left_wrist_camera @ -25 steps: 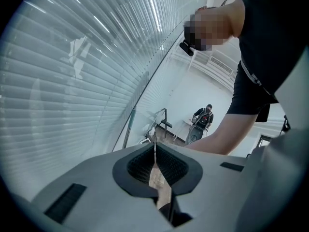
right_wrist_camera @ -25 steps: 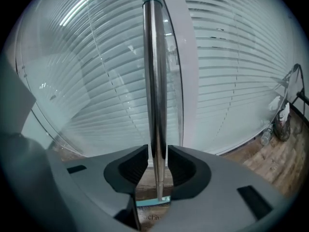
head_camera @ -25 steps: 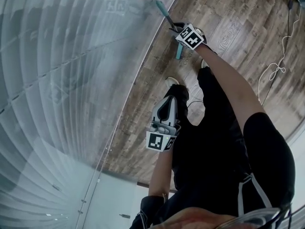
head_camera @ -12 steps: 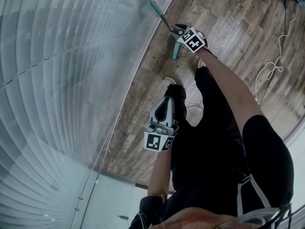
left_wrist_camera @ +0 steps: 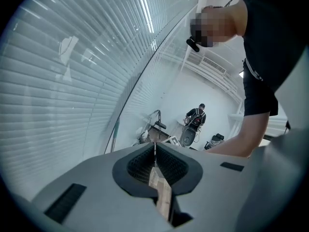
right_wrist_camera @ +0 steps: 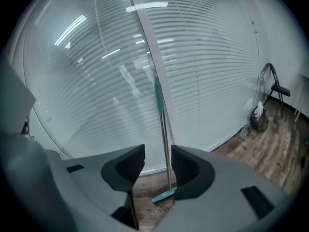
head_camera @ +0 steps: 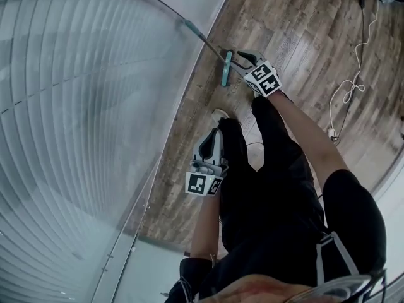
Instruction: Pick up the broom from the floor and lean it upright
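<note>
The broom stands upright and leans on the glass wall, its teal head [head_camera: 224,76] on the wooden floor and its thin metal handle [head_camera: 202,38] running up the pane. In the right gripper view the handle [right_wrist_camera: 164,134] and the teal head [right_wrist_camera: 164,195] show through the gap of my right gripper [right_wrist_camera: 158,161]. Its jaws have just been opening; the pads stand apart and do not press on the handle. In the head view the right gripper [head_camera: 243,59] hangs just beside the broom's foot. My left gripper [head_camera: 217,132] is shut on nothing, in front of the person's legs, also shut in its own view [left_wrist_camera: 154,153].
A glass wall with slatted blinds [head_camera: 95,106] fills the left. A white cable [head_camera: 347,96] lies on the plank floor at right. A folding chair [right_wrist_camera: 275,88] and a bag [right_wrist_camera: 259,120] stand by the wall. Another person [left_wrist_camera: 197,117] is far across the room.
The right gripper's jaws have parted and it has drawn back from the broom's handle, which stays leaning on the glass. The left gripper has risen a little.
</note>
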